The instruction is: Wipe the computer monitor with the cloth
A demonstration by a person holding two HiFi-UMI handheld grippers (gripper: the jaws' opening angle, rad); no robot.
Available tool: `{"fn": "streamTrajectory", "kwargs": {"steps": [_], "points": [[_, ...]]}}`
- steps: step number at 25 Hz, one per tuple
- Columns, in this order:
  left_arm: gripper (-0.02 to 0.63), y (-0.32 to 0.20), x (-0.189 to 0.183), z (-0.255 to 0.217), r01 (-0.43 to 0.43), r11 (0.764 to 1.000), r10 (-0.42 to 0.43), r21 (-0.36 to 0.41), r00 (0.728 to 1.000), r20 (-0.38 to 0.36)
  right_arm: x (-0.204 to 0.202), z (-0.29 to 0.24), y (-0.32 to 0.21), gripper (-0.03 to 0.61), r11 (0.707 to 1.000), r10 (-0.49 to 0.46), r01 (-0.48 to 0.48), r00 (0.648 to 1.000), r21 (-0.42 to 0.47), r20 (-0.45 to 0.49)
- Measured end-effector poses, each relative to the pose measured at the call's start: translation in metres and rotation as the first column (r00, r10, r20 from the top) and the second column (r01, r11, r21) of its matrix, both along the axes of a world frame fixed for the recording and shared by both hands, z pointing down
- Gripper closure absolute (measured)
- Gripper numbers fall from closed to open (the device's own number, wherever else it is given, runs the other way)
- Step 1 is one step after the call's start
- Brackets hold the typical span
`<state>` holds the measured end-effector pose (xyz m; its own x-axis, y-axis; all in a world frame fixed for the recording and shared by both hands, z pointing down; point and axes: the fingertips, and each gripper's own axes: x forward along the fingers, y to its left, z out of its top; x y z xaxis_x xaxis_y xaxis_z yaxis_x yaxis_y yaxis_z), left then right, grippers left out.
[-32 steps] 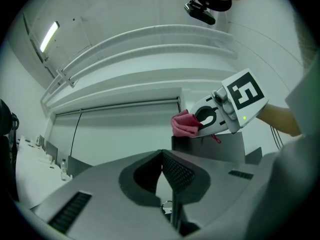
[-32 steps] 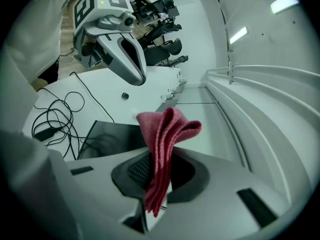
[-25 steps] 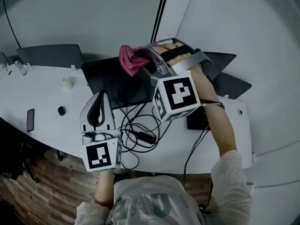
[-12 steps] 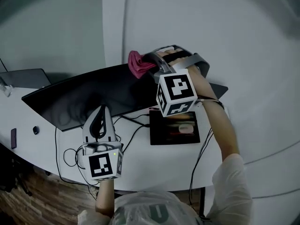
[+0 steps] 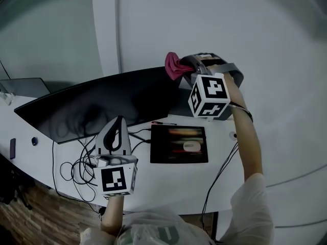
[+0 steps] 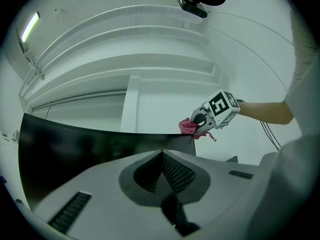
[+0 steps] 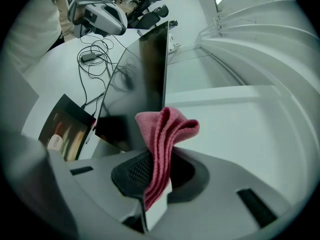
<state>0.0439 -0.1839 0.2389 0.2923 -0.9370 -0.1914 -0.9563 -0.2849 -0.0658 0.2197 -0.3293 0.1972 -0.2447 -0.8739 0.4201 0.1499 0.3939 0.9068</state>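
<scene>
a soft, folded pink microfibre cloth (image 7: 165, 129) is clamped in the right gripper (image 7: 155, 181), its free end just ahead of the jaws at the wide black curved monitor's (image 5: 102, 106) top corner. the left gripper (image 6: 162, 159) is closed on nothing. the cloth is judged light and limp, best pinched across its folds.

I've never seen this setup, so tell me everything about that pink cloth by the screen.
The pink cloth looks like soft, ribbed microfibre, folded into several layers. The right gripper is shut on it, folds bulging beyond the jaws. It sits at the upper right corner of the wide dark monitor; contact is unclear.
</scene>
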Motion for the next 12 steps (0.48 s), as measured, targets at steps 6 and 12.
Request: {"fn": "streamTrajectory", "kwargs": {"steps": [6,12], "points": [[0.598,-0.0040,0.0067,-0.0020,-0.007,1.000,0.007,-0.008,1.000,0.018,0.0123,-0.0024,-0.0056,0.525,1.000,0.016,-0.016,1.000,-0.015,0.021],[0.598,-0.0016,0.0004,0.0028,0.026,0.999,-0.025,-0.035,0.999,0.032,0.0104,-0.0007,-0.0089,0.525,1.000,0.000,0.001,0.998,-0.015,0.061]]}}
